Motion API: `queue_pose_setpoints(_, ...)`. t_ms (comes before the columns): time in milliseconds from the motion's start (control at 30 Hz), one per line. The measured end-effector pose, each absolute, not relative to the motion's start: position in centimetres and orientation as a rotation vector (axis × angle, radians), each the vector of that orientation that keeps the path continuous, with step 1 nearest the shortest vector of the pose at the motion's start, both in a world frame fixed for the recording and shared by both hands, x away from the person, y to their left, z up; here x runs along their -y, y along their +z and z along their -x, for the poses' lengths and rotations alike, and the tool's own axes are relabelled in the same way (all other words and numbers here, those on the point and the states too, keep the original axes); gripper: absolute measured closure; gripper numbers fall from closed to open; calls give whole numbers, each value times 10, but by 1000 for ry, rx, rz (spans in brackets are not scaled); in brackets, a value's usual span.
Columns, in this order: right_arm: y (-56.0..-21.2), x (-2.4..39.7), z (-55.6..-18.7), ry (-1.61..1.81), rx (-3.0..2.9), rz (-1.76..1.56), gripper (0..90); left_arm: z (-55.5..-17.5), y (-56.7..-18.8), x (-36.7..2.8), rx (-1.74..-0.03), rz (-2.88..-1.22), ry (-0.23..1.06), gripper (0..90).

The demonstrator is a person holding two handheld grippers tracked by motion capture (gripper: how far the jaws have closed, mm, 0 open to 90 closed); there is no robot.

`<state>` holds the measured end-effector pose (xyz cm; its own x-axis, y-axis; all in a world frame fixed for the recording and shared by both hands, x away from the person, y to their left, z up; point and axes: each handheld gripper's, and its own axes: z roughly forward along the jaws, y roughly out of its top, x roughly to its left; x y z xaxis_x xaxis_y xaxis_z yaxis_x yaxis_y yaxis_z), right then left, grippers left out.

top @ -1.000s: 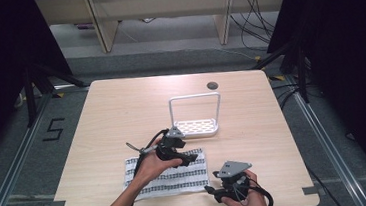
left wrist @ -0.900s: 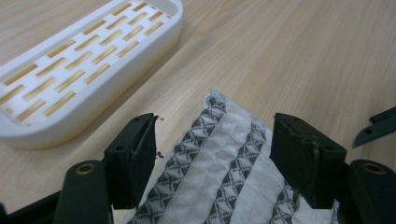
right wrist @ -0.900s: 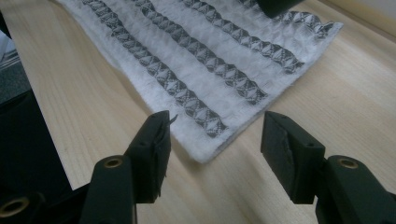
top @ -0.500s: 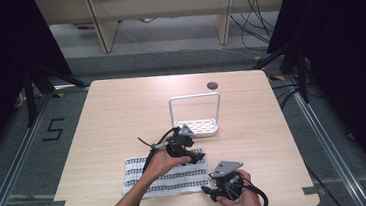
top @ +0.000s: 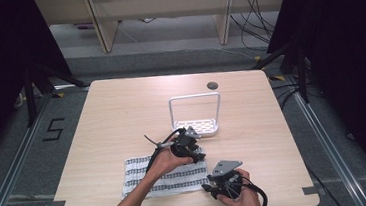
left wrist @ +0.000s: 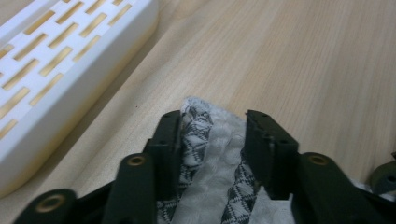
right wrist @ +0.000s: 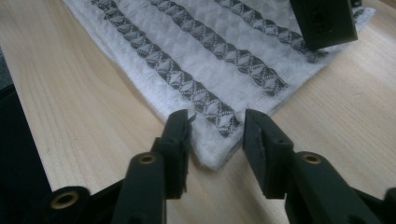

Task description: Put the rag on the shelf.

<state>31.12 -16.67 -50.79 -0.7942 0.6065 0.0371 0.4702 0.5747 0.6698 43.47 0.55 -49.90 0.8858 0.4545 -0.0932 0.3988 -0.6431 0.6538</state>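
A white towel [top: 147, 174] with dark patterned stripes lies flat near the table's front edge. My left gripper [top: 199, 157] is at its far right corner. In the left gripper view the left gripper [left wrist: 212, 126] stands open, with the towel's corner [left wrist: 210, 140] bunched between the jaws. My right gripper [top: 207, 186] is at the near right corner. In the right gripper view the right gripper [right wrist: 215, 126] stands open, its jaws on either side of the towel's corner [right wrist: 210, 144] on the wood. The left gripper's black jaw shows at the top right there.
A white slotted rack [top: 196, 127] with an upright frame stands just behind the left gripper, close to it in the left gripper view [left wrist: 56, 70]. The wooden table [top: 121, 113] has a round cable hole [top: 212, 86] at the back. The front edge is near the right hand.
My left gripper has moved right along the towel's far edge to its far right corner. My right gripper has shifted slightly left to the near right corner.
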Motion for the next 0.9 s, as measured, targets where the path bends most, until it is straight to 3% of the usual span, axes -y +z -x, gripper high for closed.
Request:
queue_pose_setpoints(100, -508, 167, -312, 1027, -2629, -878, 742, -435, -499, -7, -599, -2354, 124, 702)
queue_pose_setpoints(300, -507, 167, -315, 1026, -2655, -856, 840, -435, -501, -7, -573, -2371, 136, 843)
queue_pose_setpoints(900, -489, 178, -318, 1142, -2588, -879, 864, -426, -474, -25, -613, -2272, 170, 863)
